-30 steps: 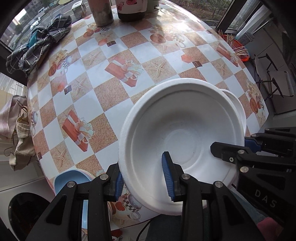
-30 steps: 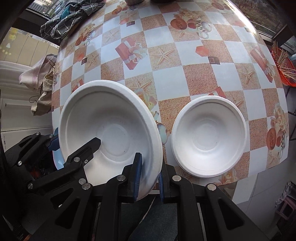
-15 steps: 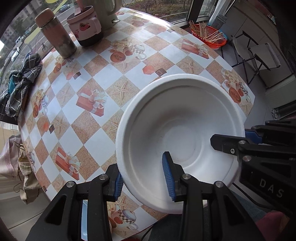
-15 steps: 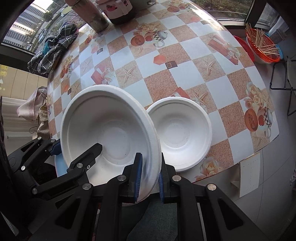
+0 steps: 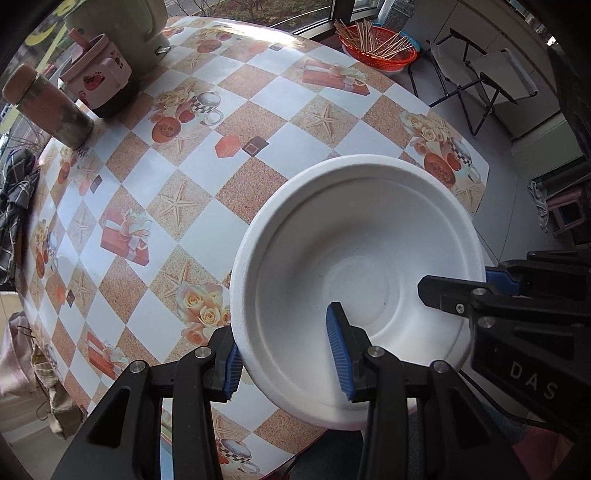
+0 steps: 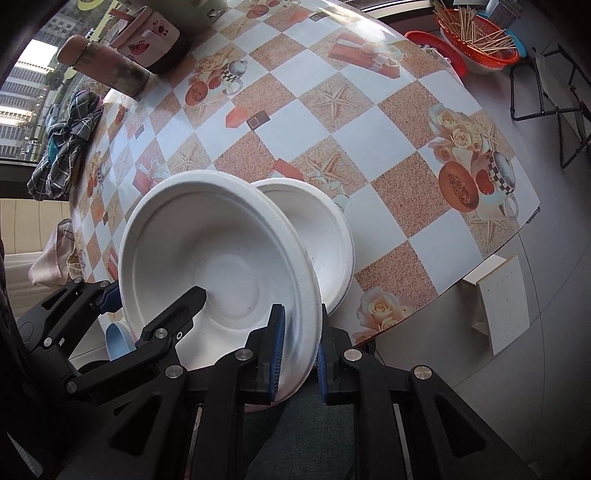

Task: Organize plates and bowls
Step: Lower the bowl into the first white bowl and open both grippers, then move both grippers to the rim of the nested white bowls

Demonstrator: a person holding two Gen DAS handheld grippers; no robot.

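A large white foam bowl (image 5: 354,266) is held in the air over the table's near edge by both grippers. My left gripper (image 5: 288,358) is shut on its near-left rim, one blue pad inside and one outside. My right gripper (image 6: 297,350) is shut on its near-right rim; it also shows in the left wrist view (image 5: 491,295). In the right wrist view the held bowl (image 6: 207,258) is tilted and overlaps a smaller white bowl (image 6: 317,229) that sits on the checkered table (image 6: 332,129). The smaller bowl is hidden in the left wrist view.
A brown flask (image 5: 48,107), a pink lidded mug (image 5: 99,77) and a green kettle (image 5: 122,22) stand at the table's far side. A plaid cloth (image 6: 66,147) lies at the far left. A red basket of sticks (image 5: 380,48) and a folding chair (image 5: 487,81) stand beyond the table. A blue bowl (image 6: 118,339) sits low left.
Both grippers have carried the large bowl to the right, toward and partly over the smaller bowl. Both grips are unchanged.
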